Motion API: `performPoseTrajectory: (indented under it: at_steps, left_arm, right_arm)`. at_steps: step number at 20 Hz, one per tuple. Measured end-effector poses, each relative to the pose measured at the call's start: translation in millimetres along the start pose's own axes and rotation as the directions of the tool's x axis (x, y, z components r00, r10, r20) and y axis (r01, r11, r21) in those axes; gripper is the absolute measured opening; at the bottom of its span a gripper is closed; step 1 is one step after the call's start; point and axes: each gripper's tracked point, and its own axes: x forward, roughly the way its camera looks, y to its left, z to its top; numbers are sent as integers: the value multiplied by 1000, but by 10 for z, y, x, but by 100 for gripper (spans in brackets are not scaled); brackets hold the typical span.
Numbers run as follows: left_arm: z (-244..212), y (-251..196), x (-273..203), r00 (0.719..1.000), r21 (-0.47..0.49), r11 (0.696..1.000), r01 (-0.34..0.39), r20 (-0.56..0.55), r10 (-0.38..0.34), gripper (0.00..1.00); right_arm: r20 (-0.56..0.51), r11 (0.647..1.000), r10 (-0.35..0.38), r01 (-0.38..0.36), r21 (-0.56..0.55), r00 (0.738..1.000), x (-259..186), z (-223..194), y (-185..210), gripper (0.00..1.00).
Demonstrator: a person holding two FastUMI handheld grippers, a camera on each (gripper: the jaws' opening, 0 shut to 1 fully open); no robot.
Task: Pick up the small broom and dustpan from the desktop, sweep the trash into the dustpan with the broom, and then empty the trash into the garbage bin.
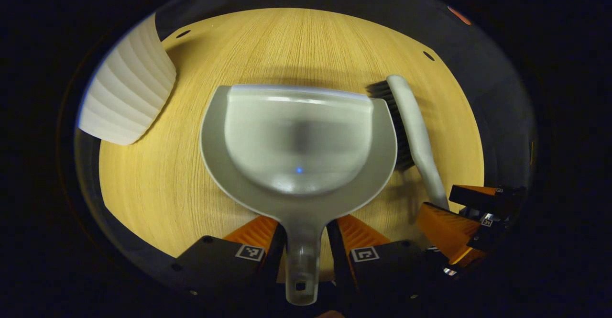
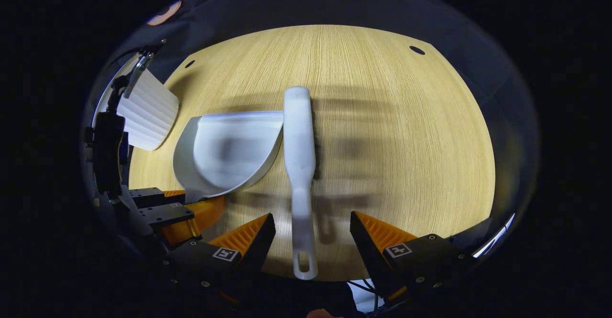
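Two tongs, both released: left tongs [image 1: 306, 241] straddle the dustpan [image 1: 296, 141] handle, right tongs [image 2: 311, 234] straddle the broom [image 2: 299, 150] handle. Dustpan and broom lie side by side on the counter [image 2: 406, 141]; ribbed white bin [image 1: 129, 93] beside.

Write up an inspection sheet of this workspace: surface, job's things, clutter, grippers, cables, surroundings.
Surface: wooden desktop, small dark holes near its far edge.
Job's things: dustpan lies flat and looks empty; broom lies along its side, bristles toward the pan; ribbed white garbage bin stands at far left.
Clutter: no trash seen.
Grippers: left gripper straddles the dustpan handle, fingers close beside it, contact unclear; right gripper open, broom handle between its fingers, untouched.
Cables: thin wires beneath the right gripper.
Surroundings: dark booth wall.
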Motion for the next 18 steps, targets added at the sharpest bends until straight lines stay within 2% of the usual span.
performPoseTrajectory:
  at_steps: [5, 6, 7, 10, 12, 14, 16, 18]
  left_arm:
    - [70, -12, -350, 995, 6, 1000, 19, 95, -19, 73]
    - [111, 12, -423, 992, 10, 1000, 4, 122, -5, 87]
    - [199, 30, -455, 986, 18, 1000, -11, 166, 8, 91]
    - [400, 49, -693, 962, 30, 999, -42, 271, 33, 91]
    - [447, 131, -849, 924, 42, 996, -77, 379, 55, 91]
    - [560, 180, -1027, 867, 52, 992, -114, 492, 73, 96]
    - [617, 182, -1146, 803, 66, 989, -130, 592, 66, 96]
    - [590, 128, -1258, 729, 85, 987, -140, 683, 44, 96]
  right_arm:
    - [95, 1000, 12, -14, 23, 995, -236, 223, -82, 95]
    - [120, 1000, 7, -10, 28, 993, -287, 279, -104, 95]
    - [143, 1000, -1, -4, 29, 990, -314, 320, -114, 95]
    - [232, 999, -29, 23, 28, 972, -495, 478, -200, 95]
    - [316, 999, -48, 47, 12, 948, -657, 632, -257, 95]
    - [414, 998, -55, 59, 4, 909, -873, 827, -261, 95]
    - [511, 998, -52, 58, 5, 858, -1101, 1016, -268, 95]
    - [610, 999, -48, 51, 13, 791, -1348, 1215, -255, 95]
